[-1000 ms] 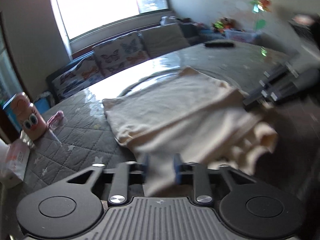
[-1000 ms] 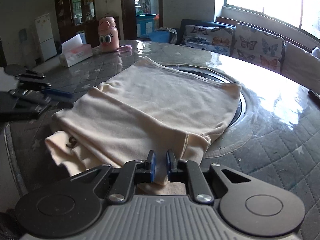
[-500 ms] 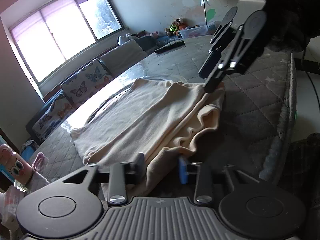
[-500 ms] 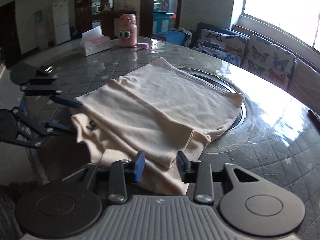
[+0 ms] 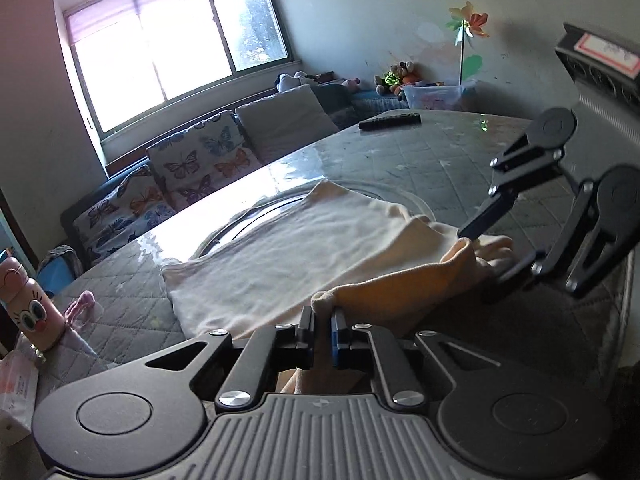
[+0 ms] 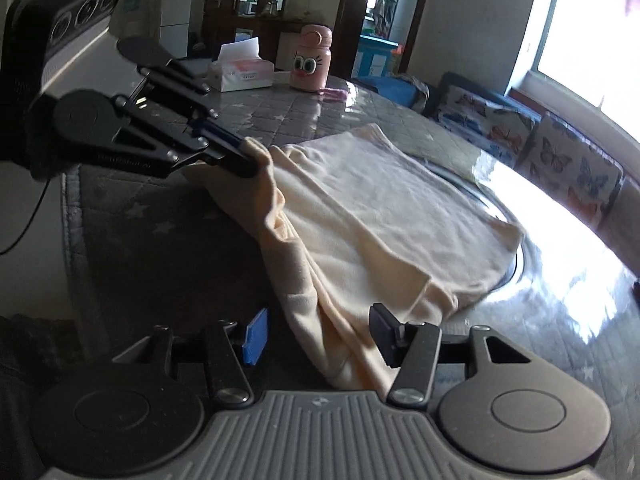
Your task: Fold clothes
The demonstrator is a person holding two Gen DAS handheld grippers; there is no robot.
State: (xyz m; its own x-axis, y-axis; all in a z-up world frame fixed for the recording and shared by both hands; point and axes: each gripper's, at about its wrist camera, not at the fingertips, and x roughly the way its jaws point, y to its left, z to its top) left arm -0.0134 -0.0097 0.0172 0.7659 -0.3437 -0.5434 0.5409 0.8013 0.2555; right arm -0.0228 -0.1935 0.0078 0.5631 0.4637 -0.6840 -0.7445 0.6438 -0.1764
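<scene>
Cream garment (image 5: 304, 248) lies half-folded on the quilted table (image 5: 120, 312) – its near edge runs between both grippers. Left gripper (image 5: 322, 320) is clenched on one corner; right gripper (image 6: 316, 336) is opening, cloth loose between its jaws (so only the left can carry).

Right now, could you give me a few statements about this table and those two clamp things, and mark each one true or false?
1. The left gripper is pinched shut on an edge of the cream garment. True.
2. The right gripper is clamped tight on the garment. False: its jaws are opening, with cloth lying loose between them.
3. A pink bottle with cartoon eyes stands beside a tissue box. True.
4. The garment hangs entirely off the table. False: most of it lies flat on the tabletop.
5. A dark remote control lies on the far side of the table. True.
</scene>
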